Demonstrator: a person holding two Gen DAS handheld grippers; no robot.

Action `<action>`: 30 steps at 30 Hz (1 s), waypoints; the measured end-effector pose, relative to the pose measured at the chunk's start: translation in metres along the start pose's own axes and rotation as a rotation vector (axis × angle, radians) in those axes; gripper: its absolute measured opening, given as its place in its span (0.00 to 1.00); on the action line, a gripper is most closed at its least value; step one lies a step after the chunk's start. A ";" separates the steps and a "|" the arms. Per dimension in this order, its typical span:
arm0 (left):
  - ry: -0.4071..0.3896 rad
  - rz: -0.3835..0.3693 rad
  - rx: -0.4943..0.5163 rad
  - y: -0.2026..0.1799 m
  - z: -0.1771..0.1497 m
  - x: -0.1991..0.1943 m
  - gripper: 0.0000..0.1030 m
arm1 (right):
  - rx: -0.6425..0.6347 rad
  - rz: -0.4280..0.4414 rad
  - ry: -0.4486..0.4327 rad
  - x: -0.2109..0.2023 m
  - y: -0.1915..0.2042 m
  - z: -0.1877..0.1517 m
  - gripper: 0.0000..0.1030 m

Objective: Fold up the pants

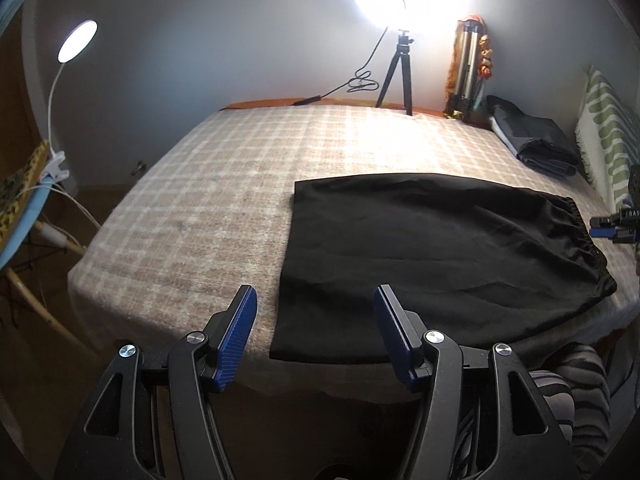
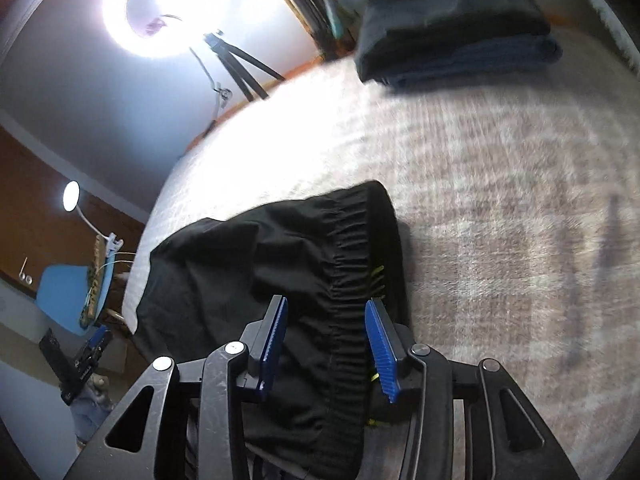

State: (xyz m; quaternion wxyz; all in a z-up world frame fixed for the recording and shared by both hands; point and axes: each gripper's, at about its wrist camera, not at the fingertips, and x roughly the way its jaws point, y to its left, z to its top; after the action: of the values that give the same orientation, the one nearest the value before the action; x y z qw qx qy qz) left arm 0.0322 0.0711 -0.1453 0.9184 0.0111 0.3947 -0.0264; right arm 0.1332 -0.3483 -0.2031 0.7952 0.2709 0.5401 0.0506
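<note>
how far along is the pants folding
Done: the black pants lie flat on the checked blanket, already folded into a rough rectangle. In hand: the right gripper straddles the waistband, jaws not yet pressing. Left: the left gripper is open, and another fold remains.

Black pants lie folded on the checked blanket, gathered waistband at their right edge. Right gripper straddles the waistband, blue pads either side of it, gaps visible to the cloth. Beyond the pants: folded dark clothes stack, ring light on tripod. View blurred.
</note>
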 end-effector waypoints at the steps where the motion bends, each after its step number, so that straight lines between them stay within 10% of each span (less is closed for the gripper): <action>1: 0.006 0.001 -0.001 0.001 0.001 0.004 0.58 | 0.005 -0.002 0.017 0.005 -0.002 0.000 0.42; 10: 0.057 -0.001 -0.021 0.001 0.009 0.040 0.58 | 0.035 0.053 0.057 0.008 -0.013 -0.005 0.39; 15: 0.079 0.001 -0.026 -0.001 0.010 0.051 0.58 | 0.062 0.063 0.039 0.017 -0.016 0.000 0.22; 19: 0.078 0.015 -0.027 0.001 0.011 0.053 0.58 | 0.043 0.041 0.009 0.011 -0.009 0.003 0.06; 30: 0.060 0.002 0.006 -0.012 0.015 0.057 0.58 | -0.164 -0.144 0.054 0.014 0.008 0.047 0.05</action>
State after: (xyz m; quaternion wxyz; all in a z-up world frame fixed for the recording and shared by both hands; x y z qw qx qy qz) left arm 0.0820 0.0566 -0.1763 0.9060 0.0152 0.4221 -0.0265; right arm 0.1823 -0.3542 -0.1984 0.8014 0.1642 0.5734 0.0446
